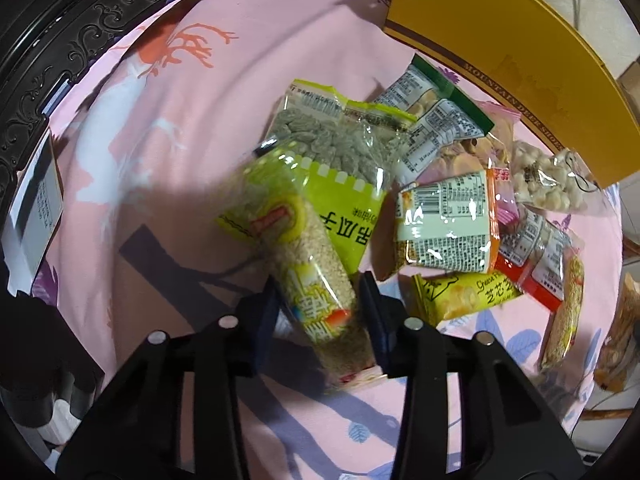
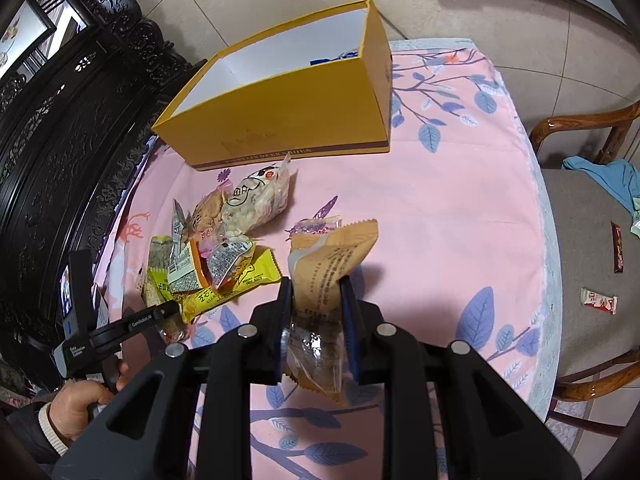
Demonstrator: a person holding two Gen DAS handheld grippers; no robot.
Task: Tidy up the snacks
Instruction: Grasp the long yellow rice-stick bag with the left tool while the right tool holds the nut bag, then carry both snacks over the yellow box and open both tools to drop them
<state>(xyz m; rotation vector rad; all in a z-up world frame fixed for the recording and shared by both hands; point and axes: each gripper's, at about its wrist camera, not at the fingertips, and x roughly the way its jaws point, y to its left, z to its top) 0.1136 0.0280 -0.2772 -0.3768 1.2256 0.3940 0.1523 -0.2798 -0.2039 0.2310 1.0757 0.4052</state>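
Two black gripper fingers fill the bottom of the left wrist view. The left gripper (image 1: pixel 320 312) is clamped around a long clear tube-shaped packet of pale puffed grain with a yellow-green label (image 1: pixel 304 264), which slants up and to the left from between the pads. Under the packet lies a clear bag of grey-green seeds with a lime-green band (image 1: pixel 340 160), on a pink tablecloth printed with blue and purple leaves (image 1: pixel 192 92). To the right sits a loose heap of small snack packets: an orange-edged packet with a white nutrition label (image 1: pixel 448 224), a yellow wrapper (image 1: pixel 468 296) just below it, and a clear bag of white round nuts (image 1: pixel 548 176) farther right. A yellow cardboard shoebox (image 1: pixel 520 40) stands at the upper right, near the heap.

From the right wrist view, the right gripper (image 2: pixel 316 312) is closed on a tan paper-look snack pouch with a clear lower part (image 2: pixel 332 264), held upright between its pads above the tablecloth. The shoebox stands open beyond it, white inside, with something blue and white low at its far end. The snack heap lies between box and gripper, to the left. At lower left, a person's hand (image 2: pixel 80 400) holds the other gripper's handle. A wooden chair with a grey seat (image 2: pixel 592 240) stands at the right, with small wrapped items and blue cloth on it.
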